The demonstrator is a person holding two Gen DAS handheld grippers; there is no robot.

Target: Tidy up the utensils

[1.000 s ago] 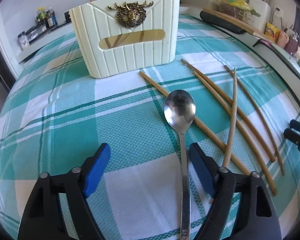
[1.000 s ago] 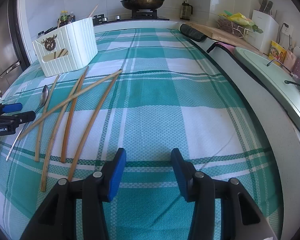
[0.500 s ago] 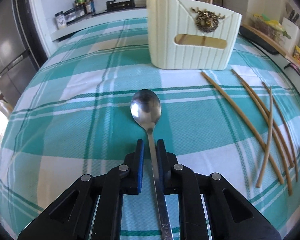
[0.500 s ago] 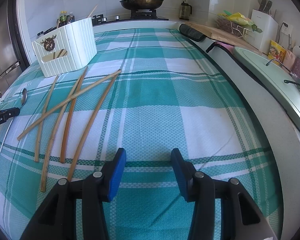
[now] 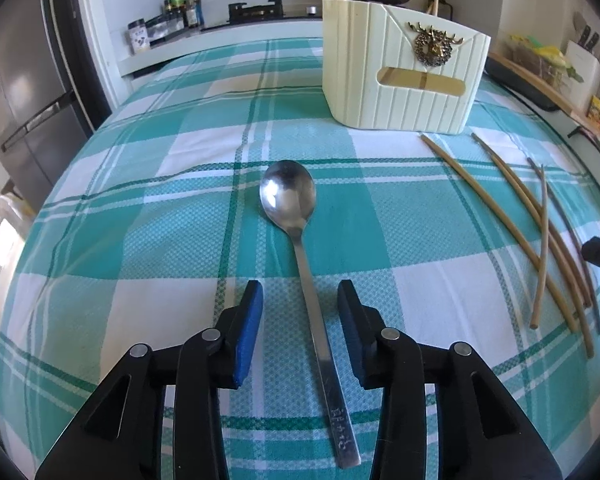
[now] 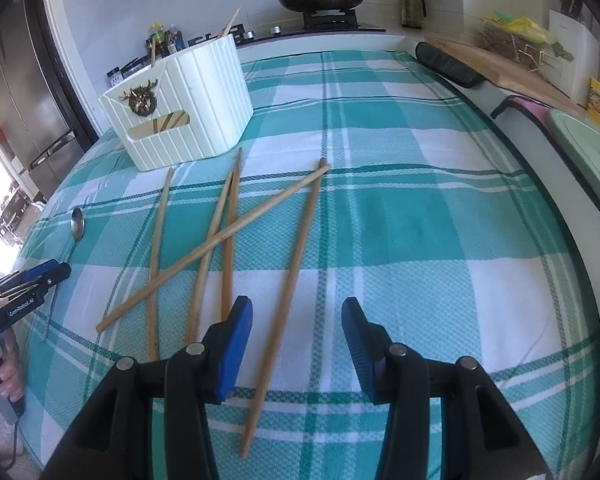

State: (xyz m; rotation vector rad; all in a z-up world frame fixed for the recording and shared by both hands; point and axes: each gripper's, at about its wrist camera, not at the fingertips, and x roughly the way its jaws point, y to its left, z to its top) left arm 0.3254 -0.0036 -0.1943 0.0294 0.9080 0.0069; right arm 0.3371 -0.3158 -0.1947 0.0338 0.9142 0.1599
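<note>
The left gripper point(image 5: 300, 300) is opening astride the spoon point(image 5: 300, 240) handle, pads seemingly clear; the right gripper point(image 6: 296, 312), low centre, gapes over a chopstick point(image 6: 288, 292).

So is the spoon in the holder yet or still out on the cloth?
Out. The spoon lies flat on the checked cloth, in front of the holder, its handle between the opening, non-touching jaws of the left gripper.

text: "GenRobot.AI" | on: left gripper point(image 6: 40, 276) body | spoon point(image 5: 296, 236) handle engraving: unreadable
</note>
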